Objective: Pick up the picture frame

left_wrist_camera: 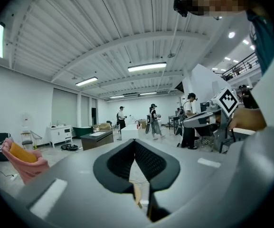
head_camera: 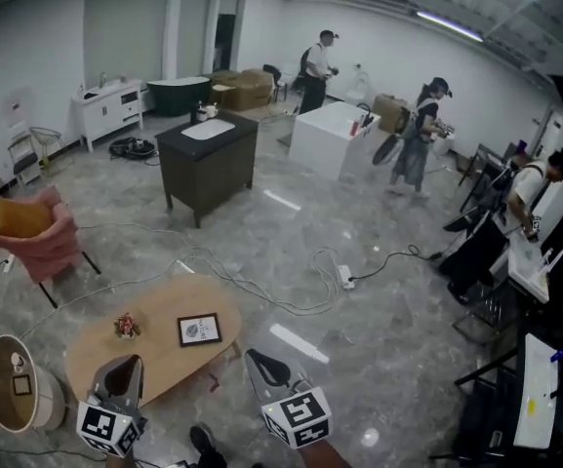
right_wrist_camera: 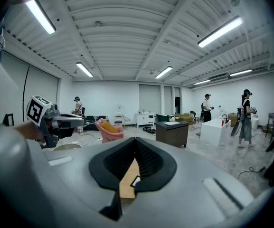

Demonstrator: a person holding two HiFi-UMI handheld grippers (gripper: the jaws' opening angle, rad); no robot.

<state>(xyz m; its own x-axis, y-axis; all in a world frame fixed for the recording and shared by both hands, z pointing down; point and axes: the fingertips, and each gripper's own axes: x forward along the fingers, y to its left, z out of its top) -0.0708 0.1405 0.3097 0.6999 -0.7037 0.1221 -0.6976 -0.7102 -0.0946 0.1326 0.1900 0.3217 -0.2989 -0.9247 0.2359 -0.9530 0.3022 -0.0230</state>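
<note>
The picture frame, black with a white mat, is on the right part of the oval wooden table. A small flower pot stands to its left. My left gripper hovers over the table's near edge, jaws shut and empty. My right gripper is off the table's right end, near the frame, also shut with nothing in it. In the right gripper view, a strip of table and a corner of the frame show below the closed jaws. The left gripper view shows only a sliver of table.
A round side table stands left of the wooden table, with a pink armchair behind it. Cables and a power strip lie on the floor beyond. A dark cabinet, a white counter and several people are farther back. Desks line the right side.
</note>
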